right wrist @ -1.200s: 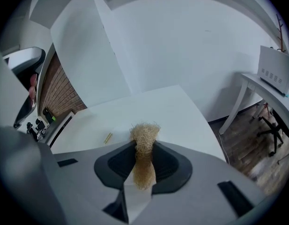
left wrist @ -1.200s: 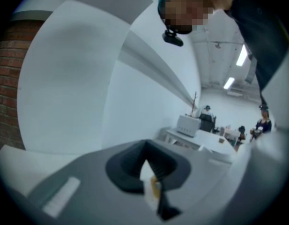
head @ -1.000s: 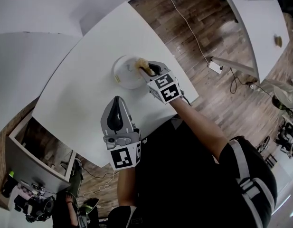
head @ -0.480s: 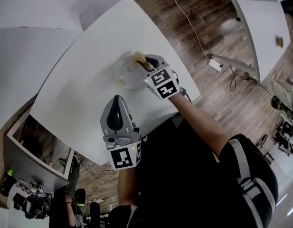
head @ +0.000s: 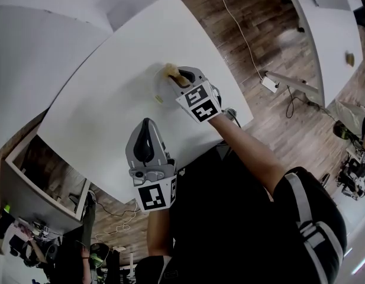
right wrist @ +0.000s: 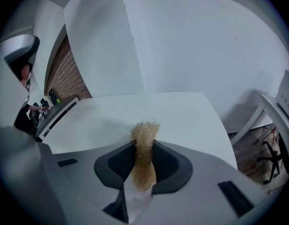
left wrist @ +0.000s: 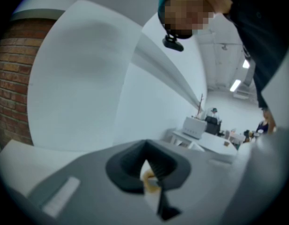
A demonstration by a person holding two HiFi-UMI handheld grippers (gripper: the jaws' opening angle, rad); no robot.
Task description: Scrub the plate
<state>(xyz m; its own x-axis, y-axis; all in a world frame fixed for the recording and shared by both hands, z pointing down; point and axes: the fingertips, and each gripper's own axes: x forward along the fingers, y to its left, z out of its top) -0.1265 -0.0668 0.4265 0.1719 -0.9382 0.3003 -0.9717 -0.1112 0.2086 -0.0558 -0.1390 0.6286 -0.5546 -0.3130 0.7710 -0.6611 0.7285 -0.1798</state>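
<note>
1. The right hand-held gripper [head: 181,78] [right wrist: 145,148] is clamping a tan fibre scrubber [head: 171,71] [right wrist: 144,134], its jaws pressing tight on the middle of the bundle.
2. The scrubber's long axis is running along the jaws. Its frayed, bushy end is pointing away from the person, toward the far left of the scene, and its other end is trailing back between the jaw bases.
3. The scrubber is looking dry, wiry and straw-coloured, with loose strands sticking out at the tip.
4. The plate [head: 159,89] is lying flat on the white worktop [head: 105,105] [right wrist: 181,118], toward its right side. It is round and white, and so washed out against the worktop that only a faint rim is showing, with a small tan mark on its near edge.
5. In the head view the scrubber's tip is sitting over the far-right part of the plate. Whether it is touching the surface cannot be told.
6. The left hand-held gripper [head: 145,128] [left wrist: 146,163] is being held over the near part of the worktop, left of the right arm and well apart from the plate, pointing far. Its jaws are drawn together to a narrow slit, and a small tan bit is showing in that slit, too small to name.
7. A wooden floor [head: 259,34] is showing to the right of the worktop, with a white power strip [head: 268,83] lying on it.
</note>
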